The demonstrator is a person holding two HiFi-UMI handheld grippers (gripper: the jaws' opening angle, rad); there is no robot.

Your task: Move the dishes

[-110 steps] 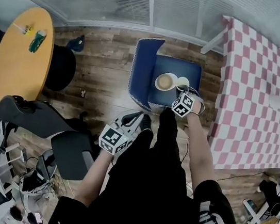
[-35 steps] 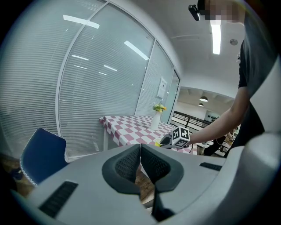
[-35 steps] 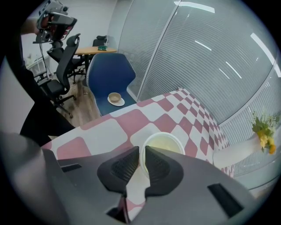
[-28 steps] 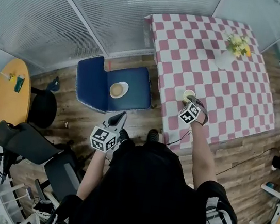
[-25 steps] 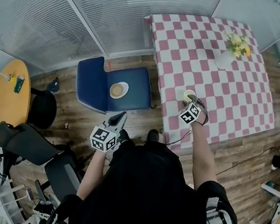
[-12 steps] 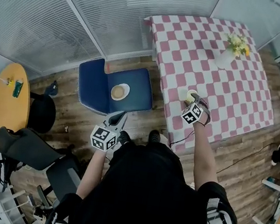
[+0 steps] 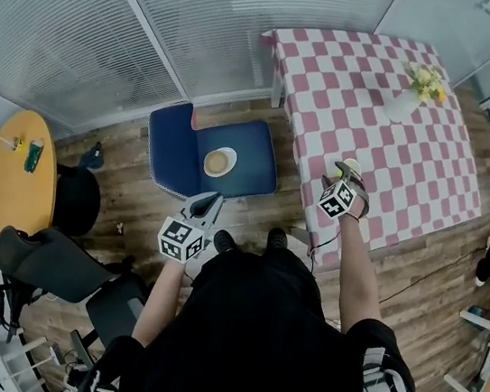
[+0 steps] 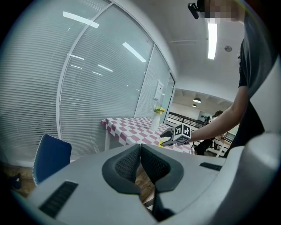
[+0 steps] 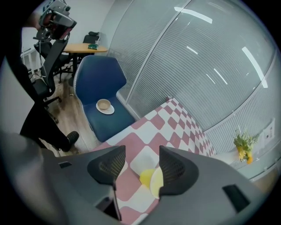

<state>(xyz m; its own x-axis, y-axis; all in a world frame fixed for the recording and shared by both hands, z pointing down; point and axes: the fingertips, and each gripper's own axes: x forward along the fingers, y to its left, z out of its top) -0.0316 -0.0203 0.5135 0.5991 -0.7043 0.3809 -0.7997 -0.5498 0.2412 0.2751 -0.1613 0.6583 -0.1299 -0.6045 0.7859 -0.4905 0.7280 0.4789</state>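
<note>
R gripper (image 9: 139,159) angled down, jaws just opened, cup (image 9: 146,177) between.

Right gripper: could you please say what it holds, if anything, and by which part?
Nothing: the right gripper has just been opening its jaws; the yellow cup stands free between them on the table.

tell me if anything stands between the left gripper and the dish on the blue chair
Nothing visible does. In the head view the left gripper hangs just short of the blue chair, jaws together and empty, and only floor and bare seat lie between it and the dish.
</note>
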